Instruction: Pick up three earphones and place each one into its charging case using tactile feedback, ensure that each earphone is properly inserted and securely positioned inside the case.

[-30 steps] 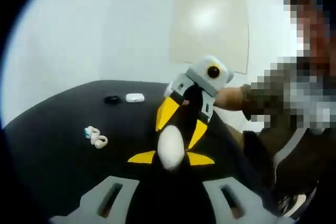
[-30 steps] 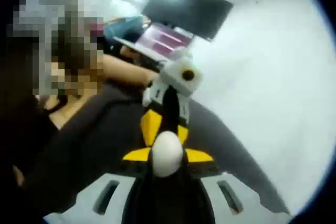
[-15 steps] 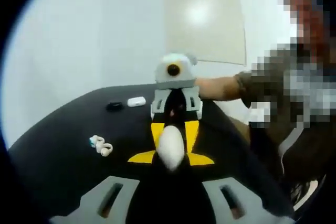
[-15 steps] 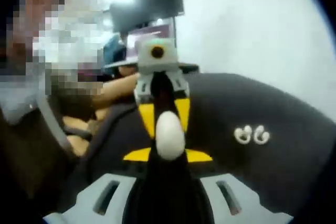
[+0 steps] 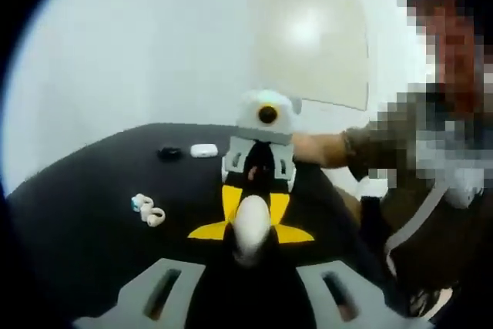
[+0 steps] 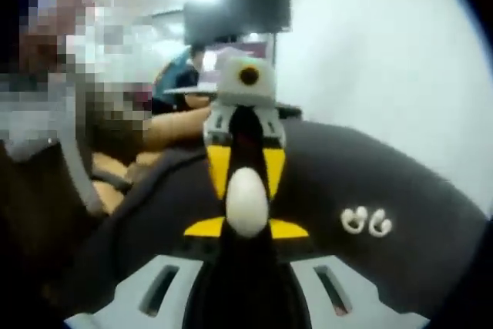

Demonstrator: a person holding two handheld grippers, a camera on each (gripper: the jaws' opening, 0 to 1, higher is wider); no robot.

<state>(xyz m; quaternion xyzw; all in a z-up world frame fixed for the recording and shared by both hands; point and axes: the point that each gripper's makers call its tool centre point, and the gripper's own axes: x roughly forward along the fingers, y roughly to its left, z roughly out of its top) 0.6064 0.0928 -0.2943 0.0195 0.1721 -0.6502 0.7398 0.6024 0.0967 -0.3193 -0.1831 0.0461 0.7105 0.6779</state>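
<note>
Right tool (image 5: 258,182) has squared up to my left tool (image 6: 245,163); earphones (image 6: 367,222) look light and slick, so pinch mid-body; I cannot tell either tool's opening.

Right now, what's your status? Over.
Left gripper and right gripper tip to tip, white oval thing between; grip unclear. Earphones loose on black table; white case beyond. Nothing blocking.

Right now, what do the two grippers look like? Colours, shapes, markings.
Each gripper has grey jaw mounts with slotted holes, black jaws with yellow wedge-shaped flanks, and a white oval pad at the tip. Seen head-on, the right gripper and left gripper have a grey upper body. The person's sleeve is dark.
</note>
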